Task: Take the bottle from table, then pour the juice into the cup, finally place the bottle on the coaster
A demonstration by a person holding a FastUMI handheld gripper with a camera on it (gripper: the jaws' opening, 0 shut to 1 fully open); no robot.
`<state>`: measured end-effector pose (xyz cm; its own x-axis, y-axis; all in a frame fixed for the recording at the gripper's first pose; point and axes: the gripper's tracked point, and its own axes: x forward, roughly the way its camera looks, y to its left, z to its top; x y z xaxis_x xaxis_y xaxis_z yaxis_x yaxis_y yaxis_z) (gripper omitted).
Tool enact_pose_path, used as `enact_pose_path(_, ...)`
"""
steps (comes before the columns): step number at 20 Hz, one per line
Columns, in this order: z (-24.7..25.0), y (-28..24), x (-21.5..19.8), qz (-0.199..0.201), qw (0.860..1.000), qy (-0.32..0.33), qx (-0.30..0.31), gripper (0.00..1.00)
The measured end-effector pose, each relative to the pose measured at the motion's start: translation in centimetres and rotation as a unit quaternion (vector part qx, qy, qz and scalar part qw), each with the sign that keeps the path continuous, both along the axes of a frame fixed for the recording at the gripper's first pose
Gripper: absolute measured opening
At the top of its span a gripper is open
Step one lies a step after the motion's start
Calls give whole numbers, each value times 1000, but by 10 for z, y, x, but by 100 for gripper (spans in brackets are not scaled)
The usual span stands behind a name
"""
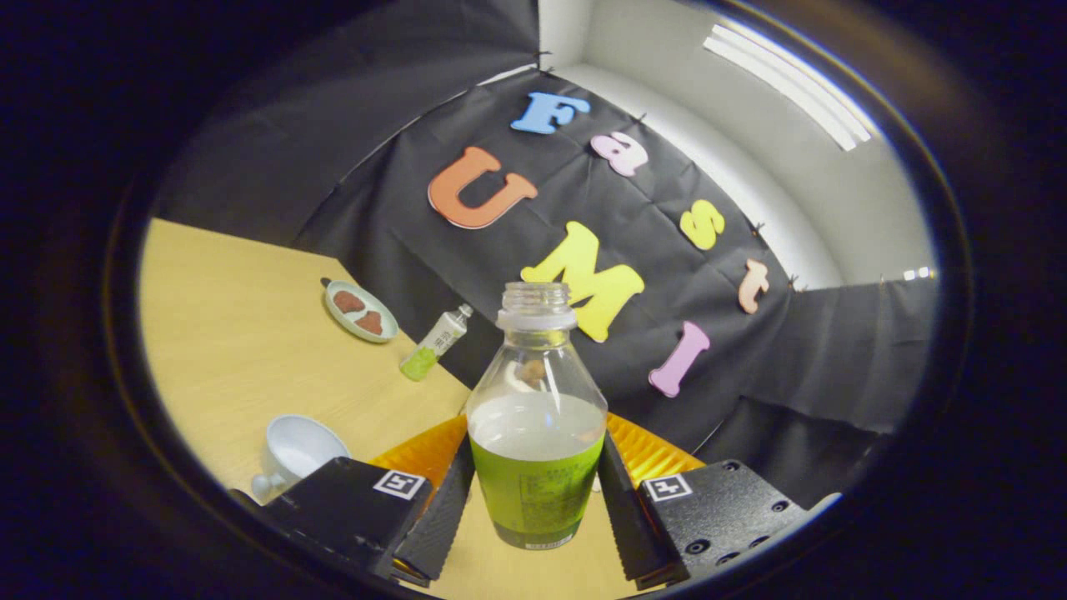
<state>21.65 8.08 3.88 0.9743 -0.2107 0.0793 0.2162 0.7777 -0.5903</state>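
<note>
A white cup (pixel 293 457) stands on the wooden table (pixel 242 333) just beyond the left finger, its mouth open and tipped toward the camera, its handle low on the near side. Farther back on the table a small pale dish (pixel 360 312) holds two brown lumps, and just right of it a small capped bottle (pixel 436 342) with green liquid at its base stands near the black cloth wall (pixel 717 333); both are well apart from the cup. The whole scene leans, so the table runs up and away to the left. The gripper (pixel 535 508) has the bottle (pixel 536 425) between its fingers: the left finger (pixel 440 517) lies against the bottle's left side and the right finger (pixel 623 525) against its right, both pressing on the green-labelled lower part, so the bottle is pinched. The bottle is uncapped and clear above, with a white ring under the neck, and it lines up straight with the fingers. Its base looks to be off the table, though this is hard to tell. Behind the bottle, showing on either side of it, lies an orange ribbed coaster (pixel 646 450), just ahead of the fingers.
</note>
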Motion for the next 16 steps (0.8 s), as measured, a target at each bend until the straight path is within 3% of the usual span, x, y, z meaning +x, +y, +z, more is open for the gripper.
enact_pose_path(8, -3, -17, 41, 41, 979, 48, 194, 81)
enact_pose_path(16, -34, -13, 111, 75, 961, 47, 260, 81)
